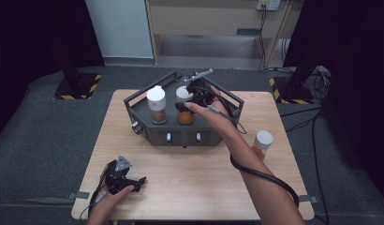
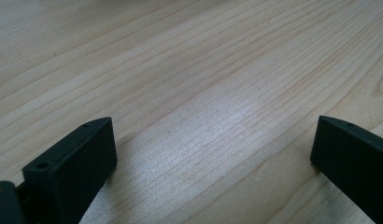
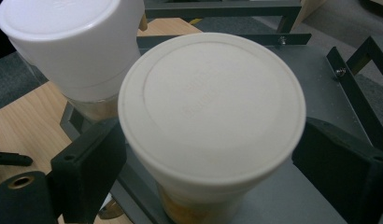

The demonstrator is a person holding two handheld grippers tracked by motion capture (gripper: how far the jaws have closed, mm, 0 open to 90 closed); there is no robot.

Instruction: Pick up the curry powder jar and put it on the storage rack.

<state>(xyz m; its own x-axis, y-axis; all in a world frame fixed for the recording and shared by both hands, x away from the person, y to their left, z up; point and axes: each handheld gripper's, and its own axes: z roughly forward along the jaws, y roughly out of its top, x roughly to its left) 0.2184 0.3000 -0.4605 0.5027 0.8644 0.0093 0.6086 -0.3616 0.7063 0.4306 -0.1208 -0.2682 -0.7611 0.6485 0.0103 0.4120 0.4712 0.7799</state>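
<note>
1. I see the wooden table (image 1: 190, 183) with a dark grey rack (image 1: 142, 110) at its 12 o'clock edge.
2. Two white-capped jars stand in the rack: one (image 1: 156, 104) at the 9 o'clock side, and the one being worked on (image 3: 212, 112) just beside it.
3. A third jar (image 1: 263, 140) waits on the table at 3 o'clock.
4. My right gripper (image 3: 213, 154) straddles the middle jar's cap, jaws spread; whether the pads touch it, I can't quite tell. I judge the jar just placed.
5. My left gripper (image 2: 213, 154) rests at 7 o'clock, jaws apart, nothing between them.
6. Next: lift clear, then fetch the third jar.
</note>
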